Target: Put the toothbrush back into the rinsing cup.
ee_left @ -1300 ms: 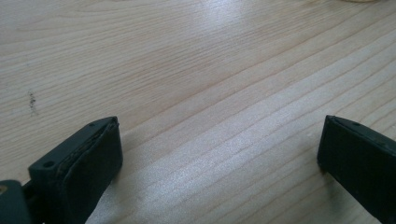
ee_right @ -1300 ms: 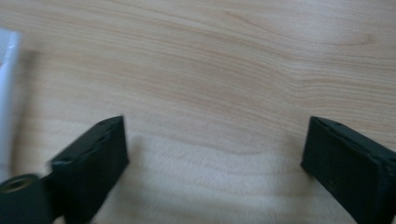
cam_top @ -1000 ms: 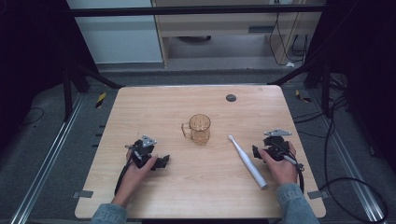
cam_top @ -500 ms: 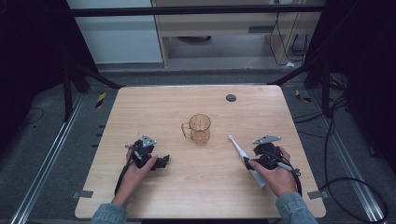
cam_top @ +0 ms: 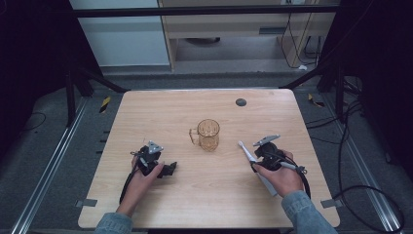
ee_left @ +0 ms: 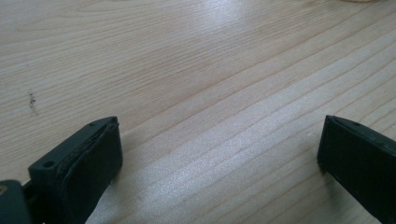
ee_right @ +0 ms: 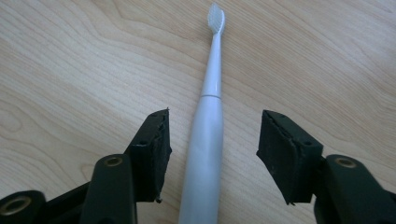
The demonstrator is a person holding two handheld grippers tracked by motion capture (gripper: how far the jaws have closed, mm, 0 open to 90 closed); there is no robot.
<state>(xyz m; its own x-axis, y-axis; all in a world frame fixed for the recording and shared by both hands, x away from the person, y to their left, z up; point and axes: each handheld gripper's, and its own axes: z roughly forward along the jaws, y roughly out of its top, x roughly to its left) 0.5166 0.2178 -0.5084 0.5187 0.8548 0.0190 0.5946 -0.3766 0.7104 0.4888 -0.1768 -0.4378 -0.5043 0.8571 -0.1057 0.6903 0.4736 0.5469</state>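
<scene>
A white electric toothbrush [cam_top: 245, 150] [ee_right: 215, 56] lies flat on the wooden table [cam_top: 160, 112], its bristle head pointing toward the amber glass mug [cam_top: 208, 135]. My right gripper [cam_top: 254, 157] [ee_right: 213, 116] is open and low over the table, one jaw on each side of the toothbrush handle, neither jaw touching it. The person's right hand covers the rear of the handle in the high view. At the front left, my left gripper [cam_top: 167, 169] [ee_left: 219, 123] rests open on the table, with bare wood between its jaws.
A small dark round disc [cam_top: 240, 102] lies near the table's far edge. Cables [cam_top: 297, 170] trail from both grippers toward the front edge. Dark frame posts and floor rails flank the table.
My right gripper moved left from beside the toothbrush to over it, so its open jaws now straddle the handle. The left gripper, mug and toothbrush have not moved.
</scene>
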